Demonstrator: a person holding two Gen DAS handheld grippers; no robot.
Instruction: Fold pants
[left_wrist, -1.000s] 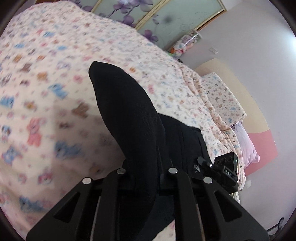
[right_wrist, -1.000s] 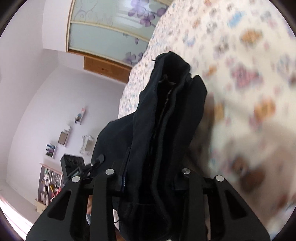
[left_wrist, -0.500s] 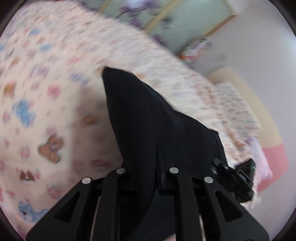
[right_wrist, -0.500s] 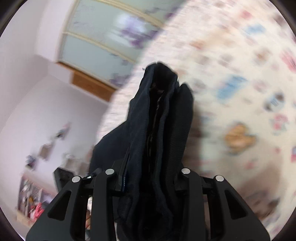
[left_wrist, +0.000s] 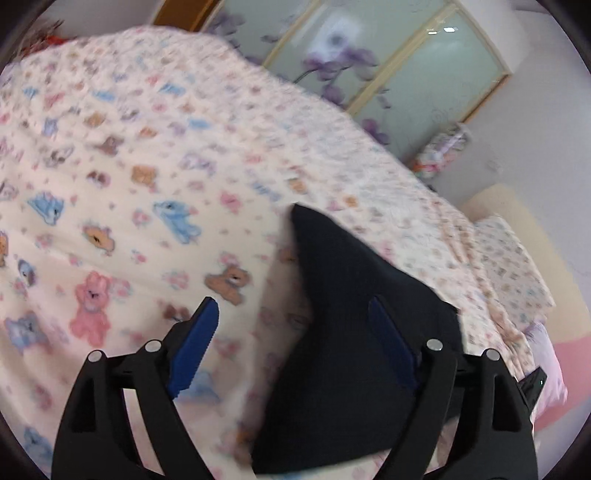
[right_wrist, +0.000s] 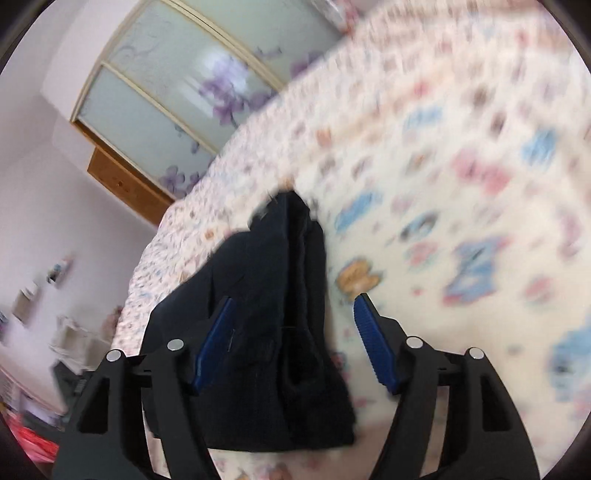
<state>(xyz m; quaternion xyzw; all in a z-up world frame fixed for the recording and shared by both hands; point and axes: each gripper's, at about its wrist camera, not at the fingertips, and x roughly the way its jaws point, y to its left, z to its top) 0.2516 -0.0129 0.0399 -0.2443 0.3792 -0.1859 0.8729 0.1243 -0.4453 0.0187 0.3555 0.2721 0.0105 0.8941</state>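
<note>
The black pants (left_wrist: 351, 332) lie as a folded bundle on the bed, one corner pointing away from me. My left gripper (left_wrist: 291, 302) is opening. Its left blue pad (left_wrist: 195, 347) stands well clear over the sheet, and its right pad (left_wrist: 391, 343) shows against the cloth without pinching it. In the right wrist view the pants (right_wrist: 266, 332) lie between the fingers of my right gripper (right_wrist: 294, 300), whose jaws are also opening. Both its blue pads (right_wrist: 373, 343) are bare and apart from the cloth's thick folded edge.
The bed sheet (left_wrist: 129, 184) is cream with cartoon animals and spreads wide around the pants. A matching pillow (left_wrist: 509, 258) lies at the right. Sliding doors with purple flowers (left_wrist: 351, 66) stand beyond the bed. Shelves (right_wrist: 44, 288) line the wall at the left.
Both grippers were shut on the pants and now stand wide with blue pads showing. The pants have sunk onto the sheet. Both views have swung and are blurred.
</note>
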